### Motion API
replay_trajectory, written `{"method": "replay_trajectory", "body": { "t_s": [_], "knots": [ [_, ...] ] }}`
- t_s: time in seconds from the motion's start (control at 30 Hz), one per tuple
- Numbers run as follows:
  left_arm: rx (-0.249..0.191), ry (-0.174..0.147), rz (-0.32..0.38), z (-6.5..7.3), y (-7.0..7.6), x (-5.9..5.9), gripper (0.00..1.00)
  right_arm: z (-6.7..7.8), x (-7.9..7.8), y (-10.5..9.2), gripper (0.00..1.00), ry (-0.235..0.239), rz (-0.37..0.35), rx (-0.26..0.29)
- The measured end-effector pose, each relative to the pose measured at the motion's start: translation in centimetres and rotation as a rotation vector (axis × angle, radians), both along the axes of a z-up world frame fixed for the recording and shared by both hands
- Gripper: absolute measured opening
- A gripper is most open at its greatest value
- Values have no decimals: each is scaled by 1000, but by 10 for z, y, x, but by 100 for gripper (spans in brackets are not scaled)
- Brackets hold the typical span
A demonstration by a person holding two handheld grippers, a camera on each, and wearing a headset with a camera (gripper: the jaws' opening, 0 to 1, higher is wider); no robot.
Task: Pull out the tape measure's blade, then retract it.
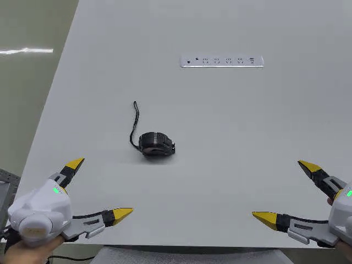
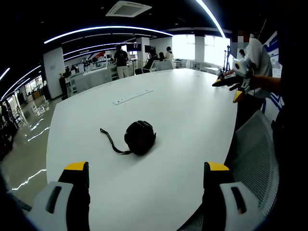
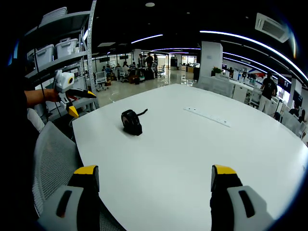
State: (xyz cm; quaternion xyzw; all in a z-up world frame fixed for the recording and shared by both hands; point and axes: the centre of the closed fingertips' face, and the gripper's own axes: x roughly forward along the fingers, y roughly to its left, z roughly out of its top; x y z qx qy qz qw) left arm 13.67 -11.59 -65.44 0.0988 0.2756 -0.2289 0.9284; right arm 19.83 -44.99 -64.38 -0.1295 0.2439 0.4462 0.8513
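Head view: a black tape measure [image 1: 157, 144] lies midway on the tabletop [image 1: 247, 121], well apart from the left gripper [image 1: 102, 187] and right gripper [image 1: 280, 190], both with jaws spread. Best approach: one pins the case while the other draws the blade straight.

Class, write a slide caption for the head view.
Both open, left gripper and right gripper hover at the near edge of the table; black tape measure lies ahead, power strip beyond.

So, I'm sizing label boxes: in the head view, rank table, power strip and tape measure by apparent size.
Largest: table, by far.
Then power strip and tape measure, roughly alike: strip longer but thin, tape measure shorter, thicker.
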Motion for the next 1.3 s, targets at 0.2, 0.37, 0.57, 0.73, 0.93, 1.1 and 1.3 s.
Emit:
{"method": "replay_trajectory", "body": {
  "t_s": [0.2,0.37,0.57,0.73,0.93,1.1,1.3],
  "knots": [
    [-4,-2,2,-1,-1,2,98,-1,0,0,98,1,-2,-1],
    [-1,-2,5,-2,0,4,97,-3,1,0,98,4,4,-9],
    [10,10,-11,-6,-1,8,95,-4,2,0,96,5,19,-16],
    [21,15,-33,-7,-3,12,92,-4,4,2,94,-1,37,-18],
    [35,16,-53,-8,-2,21,89,-7,9,1,92,-7,52,-29],
    [46,21,-76,-12,-3,28,86,-9,12,4,88,-13,85,-38],
    [74,44,-126,-18,-6,36,78,-10,17,9,84,-8,118,-39]
  ]
}}
